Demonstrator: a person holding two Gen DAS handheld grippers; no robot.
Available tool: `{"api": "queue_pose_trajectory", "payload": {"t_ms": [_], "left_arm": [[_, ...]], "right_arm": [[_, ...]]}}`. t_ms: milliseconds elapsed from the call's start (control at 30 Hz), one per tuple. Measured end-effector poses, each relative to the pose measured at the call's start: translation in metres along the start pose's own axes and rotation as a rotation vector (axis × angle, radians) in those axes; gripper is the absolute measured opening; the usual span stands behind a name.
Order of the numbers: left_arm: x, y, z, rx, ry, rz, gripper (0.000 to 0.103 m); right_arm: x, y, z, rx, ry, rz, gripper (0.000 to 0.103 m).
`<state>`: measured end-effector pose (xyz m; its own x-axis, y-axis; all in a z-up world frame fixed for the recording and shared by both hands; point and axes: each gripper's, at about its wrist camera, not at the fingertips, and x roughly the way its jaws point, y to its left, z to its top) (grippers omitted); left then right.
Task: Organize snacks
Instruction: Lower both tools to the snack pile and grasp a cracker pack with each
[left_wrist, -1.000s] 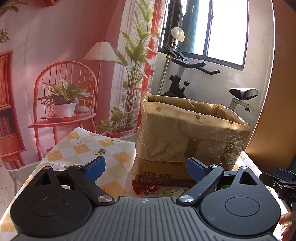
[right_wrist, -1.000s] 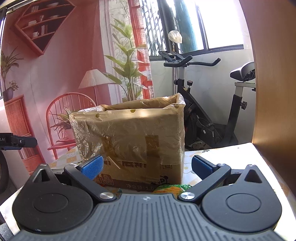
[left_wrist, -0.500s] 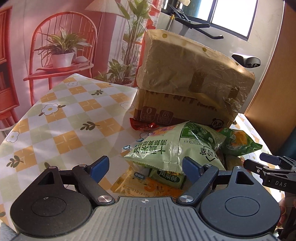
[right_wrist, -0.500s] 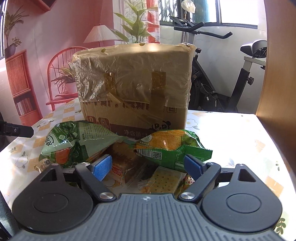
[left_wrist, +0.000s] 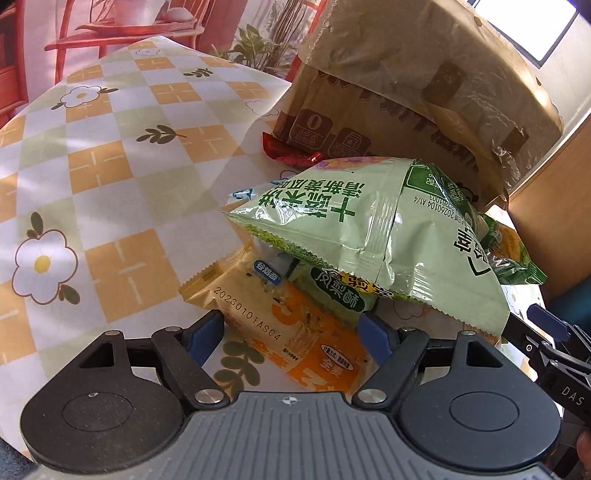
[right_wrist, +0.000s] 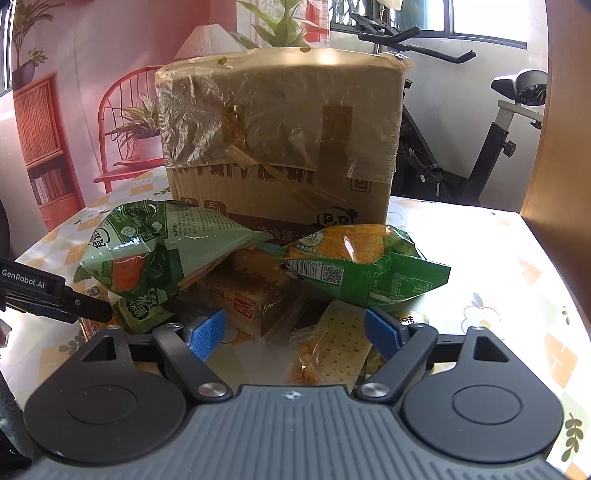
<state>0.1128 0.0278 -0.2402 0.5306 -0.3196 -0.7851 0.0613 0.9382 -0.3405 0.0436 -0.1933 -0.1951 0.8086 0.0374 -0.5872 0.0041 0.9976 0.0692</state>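
Snacks heaped in a pile on the worktop (left_wrist: 110, 155), spread with a checked orange, green and white cloth with flowers. Behind the pile, a cardboard box (right_wrist: 280, 147) wrapped in clear film and brown tape, standing upright against the back of the heap. Left tool (left_wrist: 291, 334) low over the near edge of the pile, blue pads spread wide, nothing gripped; between them, an orange packet (left_wrist: 295, 332) lying flat on the cloth. On top of that packet, a pale green bag (left_wrist: 369, 236), puffed and tilted, with a small green packet (left_wrist: 332, 291) tucked beneath it. Behind the green bag, a red wrapper (left_wrist: 288, 155) at the foot of the box. Right tool (right_wrist: 293, 332) also spread wide and empty, hovering just above the pile from the other side. In its view, the same pale green bag (right_wrist: 159, 251) at left, resting on a brown wrapped block (right_wrist: 251, 291). At right, a green and orange bag (right_wrist: 362, 266) leaning over a clear pack of crackers (right_wrist: 336, 343), which lies just ahead of the right pad. Tip of the left tool at the left edge of the right wrist view, close beside the small green packet (right_wrist: 140, 314). Exercise bike (right_wrist: 480, 147) on the floor past the worktop, by the window.
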Motion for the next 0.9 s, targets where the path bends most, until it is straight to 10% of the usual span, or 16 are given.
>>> {"api": "queue_pose_trajectory", "payload": {"t_ms": [367, 900], "left_arm": [[0.026, -0.009, 0.026, 0.087, -0.064, 0.073, 0.081], [0.002, 0.013, 0.006, 0.091, -0.075, 0.115, 0.08]], "right_arm": [[0.011, -0.012, -0.005, 0.045, 0.037, -0.035, 0.083], [0.016, 0.002, -0.008, -0.025, 0.066, -0.047, 0.053]]}}
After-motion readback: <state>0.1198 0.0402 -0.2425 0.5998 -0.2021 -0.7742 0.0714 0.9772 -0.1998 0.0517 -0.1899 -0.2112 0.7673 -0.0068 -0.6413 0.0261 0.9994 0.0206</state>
